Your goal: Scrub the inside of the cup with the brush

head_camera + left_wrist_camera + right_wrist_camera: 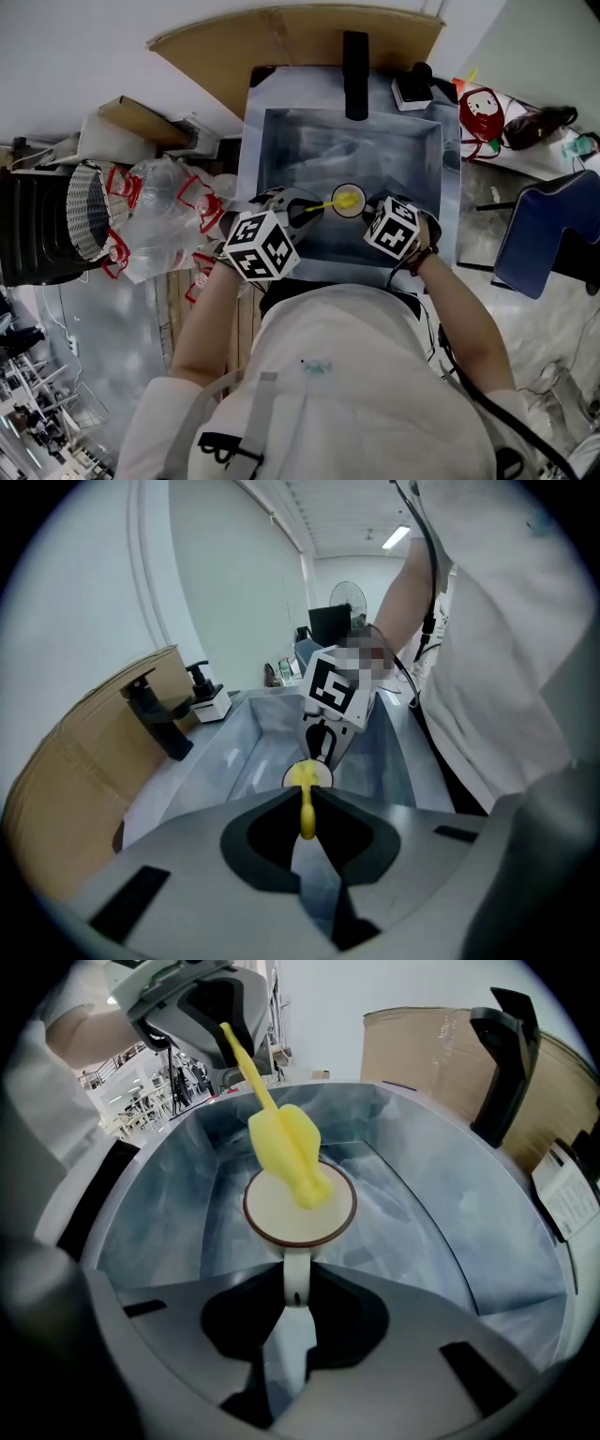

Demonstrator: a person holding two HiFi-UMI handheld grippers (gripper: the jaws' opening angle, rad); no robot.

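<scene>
No wording can be read around the sink (281,141). The marker cube (261,246) on the left gripper (302,212) and its twin (392,227) on the right gripper (367,208) carry only black-and-white square codes. The label on the white box (412,92), on the sink's far rim, is too small to read.

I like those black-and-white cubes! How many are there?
2. The left cube sits on the left tongs, which hold the brush; the right cube sits on the right tongs, which hold the cup. None seems hidden.
</scene>
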